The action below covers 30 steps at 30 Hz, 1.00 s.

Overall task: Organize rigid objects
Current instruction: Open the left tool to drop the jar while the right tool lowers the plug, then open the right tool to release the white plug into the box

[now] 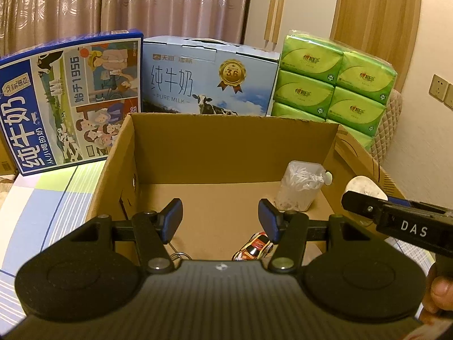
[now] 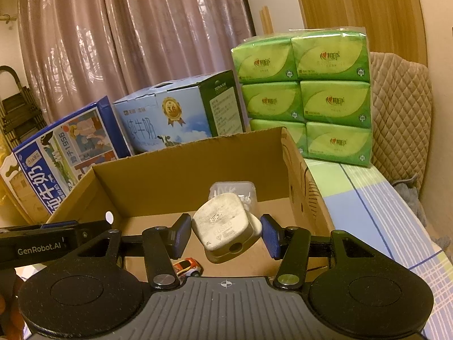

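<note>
Cardboard box (image 2: pixel 181 170) below right tool (image 2: pixel 225 233) gripping white plug (image 2: pixel 223 226).

Both wrist views look down, close, into one cardboard box (image 1: pixel 232 147).

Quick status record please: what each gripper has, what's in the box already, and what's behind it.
right gripper: shut on the white plug, held over the cardboard box
left gripper: open, nothing between its pads, pointing into the box
in the box: toy car, clear tub of cotton swabs, metal ring partly hidden by the left gripper
behind the box: two milk cartons, green tissue packs
surface: checked cloth
</note>
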Each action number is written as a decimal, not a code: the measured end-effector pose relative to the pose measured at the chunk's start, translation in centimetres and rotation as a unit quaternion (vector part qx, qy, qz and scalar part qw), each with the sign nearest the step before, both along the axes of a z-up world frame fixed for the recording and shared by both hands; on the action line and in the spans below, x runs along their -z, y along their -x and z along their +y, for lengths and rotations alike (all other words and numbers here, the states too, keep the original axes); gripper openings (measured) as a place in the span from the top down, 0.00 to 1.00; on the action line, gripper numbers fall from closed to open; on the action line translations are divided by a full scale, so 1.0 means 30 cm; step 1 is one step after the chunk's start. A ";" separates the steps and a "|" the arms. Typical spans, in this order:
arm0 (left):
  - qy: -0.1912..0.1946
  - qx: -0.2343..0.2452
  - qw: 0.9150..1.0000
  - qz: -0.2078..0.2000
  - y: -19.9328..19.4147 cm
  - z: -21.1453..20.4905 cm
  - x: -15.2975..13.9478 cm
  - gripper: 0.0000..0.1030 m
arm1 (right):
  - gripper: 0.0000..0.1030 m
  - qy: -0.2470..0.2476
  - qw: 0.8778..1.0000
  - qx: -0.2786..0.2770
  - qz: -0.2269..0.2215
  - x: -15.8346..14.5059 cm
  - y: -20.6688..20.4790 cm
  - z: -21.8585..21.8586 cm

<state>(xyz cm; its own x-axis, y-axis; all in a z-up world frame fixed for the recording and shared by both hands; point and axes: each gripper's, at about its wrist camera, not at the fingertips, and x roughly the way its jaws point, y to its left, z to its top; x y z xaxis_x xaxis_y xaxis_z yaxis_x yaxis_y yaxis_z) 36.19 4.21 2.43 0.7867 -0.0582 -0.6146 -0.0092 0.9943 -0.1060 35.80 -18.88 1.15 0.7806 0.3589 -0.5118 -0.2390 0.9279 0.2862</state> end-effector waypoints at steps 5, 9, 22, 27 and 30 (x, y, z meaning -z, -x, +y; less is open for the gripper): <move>-0.002 0.001 1.000 0.002 0.000 -0.002 0.001 0.47 | 0.51 -0.002 1.000 -0.005 0.000 0.001 -0.002 -0.001; -0.003 0.003 1.000 0.001 0.003 -0.004 0.000 0.47 | 0.44 -0.009 1.000 0.004 -0.024 -0.019 0.009 -0.010; -0.013 0.008 1.000 -0.004 0.025 -0.010 -0.013 0.47 | 0.37 -0.026 0.999 0.015 -0.035 -0.039 0.019 -0.031; -0.027 0.014 0.999 -0.013 0.060 -0.013 -0.027 0.47 | 0.37 -0.024 0.999 0.015 -0.046 -0.053 0.040 -0.038; -0.028 0.008 0.999 -0.018 0.087 -0.001 -0.035 0.47 | 0.37 -0.021 0.998 0.016 -0.055 -0.062 0.068 -0.045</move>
<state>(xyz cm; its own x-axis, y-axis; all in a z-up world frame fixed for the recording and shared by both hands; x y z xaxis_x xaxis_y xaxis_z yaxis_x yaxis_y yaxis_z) 33.59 4.17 3.49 0.8081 -0.0363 -0.5879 0.0087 0.9987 -0.0497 33.75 -20.23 3.01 0.8426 0.3517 -0.4080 -0.2404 0.9233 0.2995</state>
